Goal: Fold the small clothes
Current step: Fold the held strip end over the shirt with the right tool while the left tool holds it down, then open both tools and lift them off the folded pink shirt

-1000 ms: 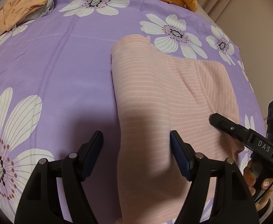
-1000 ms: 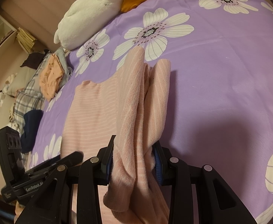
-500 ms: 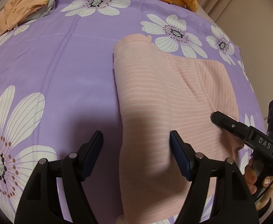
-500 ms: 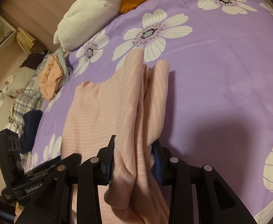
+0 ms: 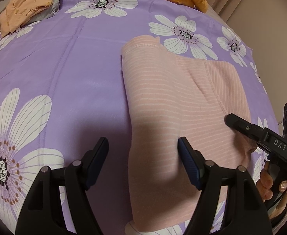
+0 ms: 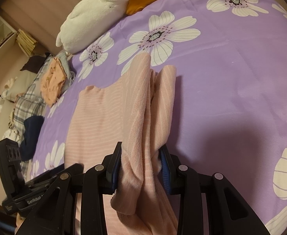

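One pink striped garment [image 5: 172, 105] lies on the bed [image 5: 65, 68], center-right of the left wrist frame, its lower edge cut off. Right gripper [image 6: 141, 162] jaws pinch a bunched fold of it; the layers there are hard to separate. Left gripper [image 5: 143, 156] jaws are spread, empty, over its left edge. One orange folded garment [image 5: 27, 5] sits upper left, one white plush [image 6: 92, 17] beyond it.

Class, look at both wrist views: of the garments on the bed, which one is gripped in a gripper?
The pink striped garment, clamped in the right gripper. The orange printed garment lies on the pile far back, ungripped.
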The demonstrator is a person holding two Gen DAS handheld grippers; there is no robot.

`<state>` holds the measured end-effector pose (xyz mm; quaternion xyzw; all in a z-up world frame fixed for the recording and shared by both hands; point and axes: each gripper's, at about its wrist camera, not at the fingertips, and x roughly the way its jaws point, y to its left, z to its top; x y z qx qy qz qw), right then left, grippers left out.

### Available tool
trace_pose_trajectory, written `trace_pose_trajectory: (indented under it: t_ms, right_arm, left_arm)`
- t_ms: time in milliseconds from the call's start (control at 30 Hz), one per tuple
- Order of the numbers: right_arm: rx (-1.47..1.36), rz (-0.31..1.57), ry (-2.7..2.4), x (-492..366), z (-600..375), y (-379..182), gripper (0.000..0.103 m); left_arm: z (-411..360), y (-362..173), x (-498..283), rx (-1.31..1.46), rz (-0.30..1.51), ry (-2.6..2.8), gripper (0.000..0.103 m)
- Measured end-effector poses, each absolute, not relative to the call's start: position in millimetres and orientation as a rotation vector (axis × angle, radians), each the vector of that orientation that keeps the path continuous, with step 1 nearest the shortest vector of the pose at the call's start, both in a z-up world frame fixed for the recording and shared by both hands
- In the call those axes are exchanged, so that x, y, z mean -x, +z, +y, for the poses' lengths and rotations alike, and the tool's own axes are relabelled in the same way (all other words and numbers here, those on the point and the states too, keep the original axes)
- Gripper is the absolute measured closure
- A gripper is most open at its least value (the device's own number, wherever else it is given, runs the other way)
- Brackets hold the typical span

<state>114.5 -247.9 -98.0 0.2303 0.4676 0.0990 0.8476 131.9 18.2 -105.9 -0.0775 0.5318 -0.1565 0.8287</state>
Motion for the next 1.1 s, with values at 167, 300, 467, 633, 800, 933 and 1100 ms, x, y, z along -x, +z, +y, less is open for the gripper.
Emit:
trace_pose_trajectory:
  t_ms: [167,300,467,633,800,933,1100]
  right_arm:
    - [-0.486,0.986,0.209,-114.1,-247.3,-98.5,0.069]
    - [-0.488,0.985,0.207,-113.8,-247.8,-97.9,0.069]
    - [-0.489,0.98,0.2,-114.3,-252.4,-95.9,0.069]
    - [-0.488,0.972,0.188,-109.4,-250.6,-94.9,0.069]
    - [-0.475,0.955,0.154,-104.3,-256.1,-89.3,0.069]
    - [-0.477,0.935,0.12,-99.3,-266.5,-83.6,0.069]
    - [-0.47,0.909,0.076,-92.1,-273.8,-74.5,0.07]
  left_arm:
    - [20.9,-105.5,-129.4,0.161,1.129,-0.33,0.029]
    - [19.7,-105.5,-128.0,0.156,1.129,-0.326,0.029]
    - [17.5,-104.3,-124.3,0.146,1.129,-0.319,0.029]
    - [21.9,-101.7,-117.8,0.131,1.127,-0.308,0.029]
    - [28.9,-97.7,-109.9,0.102,1.119,-0.285,0.029]
    - [34.2,-93.2,-102.8,0.064,1.103,-0.256,0.03]
    - [41.7,-85.5,-90.8,0.031,1.071,-0.228,0.032]
